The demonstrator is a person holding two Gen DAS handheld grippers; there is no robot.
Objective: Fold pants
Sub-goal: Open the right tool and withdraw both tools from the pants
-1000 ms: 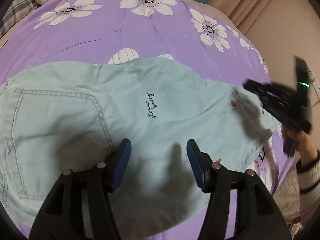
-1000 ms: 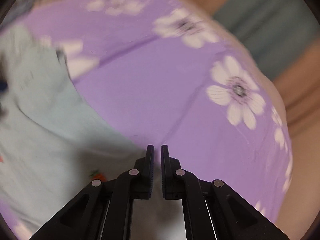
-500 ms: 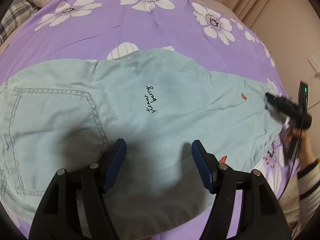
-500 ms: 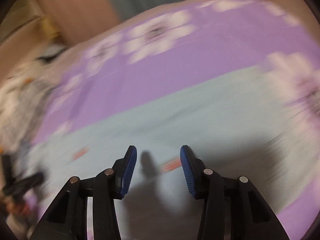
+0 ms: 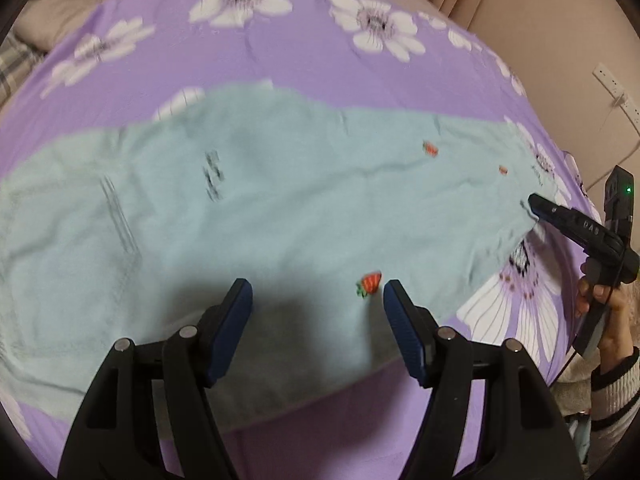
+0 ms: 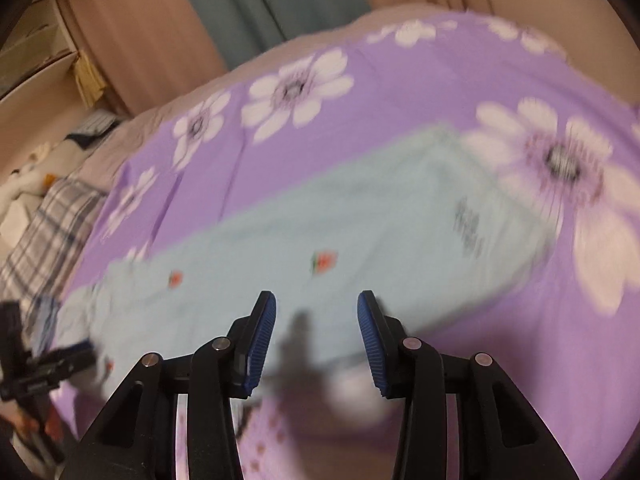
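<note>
The pants (image 5: 280, 216) are light blue with little red strawberries, and they lie spread flat across my purple flowered bedspread (image 5: 280, 64). My left gripper (image 5: 318, 300) hangs over their near edge with its jaws wide apart and nothing in them. My right gripper (image 6: 316, 324) is spread too, above the pants, holding nothing

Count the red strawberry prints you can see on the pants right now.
3. One strawberry between the left claw's fingertips, one mid-leg farther up, and a small one near the hem by the right claw. Blur or folds may hide more.
</note>
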